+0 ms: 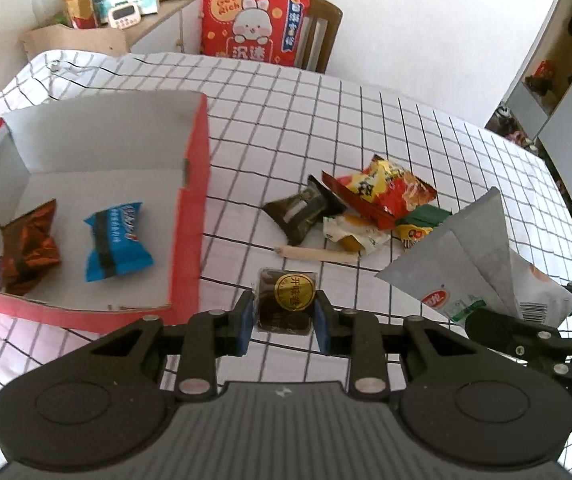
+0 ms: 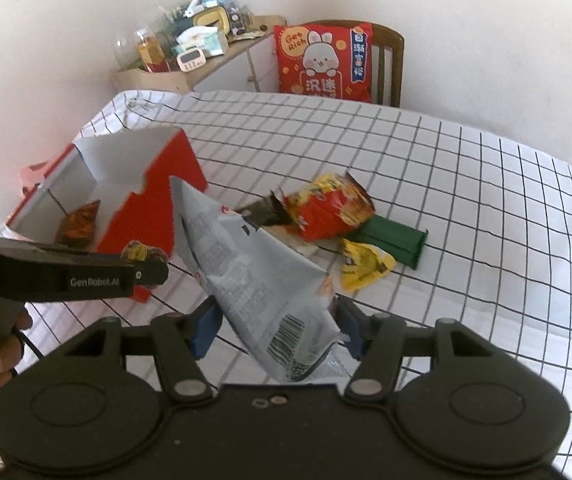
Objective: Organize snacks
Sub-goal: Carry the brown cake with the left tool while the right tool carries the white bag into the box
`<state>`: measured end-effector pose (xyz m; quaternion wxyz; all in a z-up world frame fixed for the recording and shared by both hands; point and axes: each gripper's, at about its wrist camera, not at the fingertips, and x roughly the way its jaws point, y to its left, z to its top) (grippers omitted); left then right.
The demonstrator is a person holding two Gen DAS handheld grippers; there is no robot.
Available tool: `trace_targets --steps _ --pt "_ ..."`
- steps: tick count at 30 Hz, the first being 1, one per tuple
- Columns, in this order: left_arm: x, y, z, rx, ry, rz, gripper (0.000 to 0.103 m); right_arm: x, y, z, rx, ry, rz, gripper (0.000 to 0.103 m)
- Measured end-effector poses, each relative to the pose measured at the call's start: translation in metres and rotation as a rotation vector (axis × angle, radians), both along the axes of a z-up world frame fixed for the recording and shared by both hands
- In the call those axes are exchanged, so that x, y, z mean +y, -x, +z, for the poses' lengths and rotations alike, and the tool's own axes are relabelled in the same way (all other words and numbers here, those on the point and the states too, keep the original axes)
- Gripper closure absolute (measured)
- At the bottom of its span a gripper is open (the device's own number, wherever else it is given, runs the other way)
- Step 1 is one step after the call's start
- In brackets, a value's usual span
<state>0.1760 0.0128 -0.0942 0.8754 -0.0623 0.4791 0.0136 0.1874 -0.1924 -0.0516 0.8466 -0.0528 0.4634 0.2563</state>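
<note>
The small dark snack [image 1: 285, 303], a clear-wrapped piece with a round gold sticker, sits clamped between the blue pads of the left gripper [image 1: 285, 312], held above the checked tablecloth [image 1: 426, 128] just beside the red box [image 1: 190, 216]. The right gripper [image 2: 276, 330] is closed on the lower end of a grey snack bag [image 2: 246, 264], which stands up tall and creased between its fingers, off the table.

Inside the box lie a blue packet [image 1: 116, 240] and a brown foil packet [image 1: 32, 246]. Near the middle of the table a loose pile waits: a red and yellow bag [image 1: 386, 188], a dark packet [image 1: 306, 212], a green packet [image 2: 394, 238], a yellow packet [image 2: 366, 266] and a pale stick [image 1: 318, 254].

The likeliest slip, as I judge it, is with the grey bag: it is gripped only at one end, so it may sag, twist or catch the box's near wall on the way over. The two grippers are also close together, so they could knock each other above the box. The small snack's slick wrapper might slide out of the pads if tilted.
</note>
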Motion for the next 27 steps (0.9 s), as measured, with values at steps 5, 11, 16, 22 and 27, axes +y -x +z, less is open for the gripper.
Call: trace_targets --steps 5,11,16,22,27 --pt "0.018 0.011 0.018 -0.026 0.01 0.006 0.073 0.018 0.005 0.012 -0.003 -0.024 0.011 0.043" --pt "0.043 0.019 0.033 -0.054 0.011 0.029 0.073 0.047 0.009 0.024 -0.012 -0.046 0.033 0.043" --pt "0.068 0.022 0.041 -0.07 0.009 0.06 0.073 0.076 0.009 0.03 -0.023 -0.056 0.059 0.043" --pt "0.104 0.021 0.047 -0.082 0.005 0.113 0.073 0.112 0.004 0.032 -0.035 -0.055 0.081 0.043" --pt "0.137 0.019 0.05 -0.088 -0.017 0.156 0.073 0.144 -0.001 0.033 -0.047 -0.057 0.1 0.043"
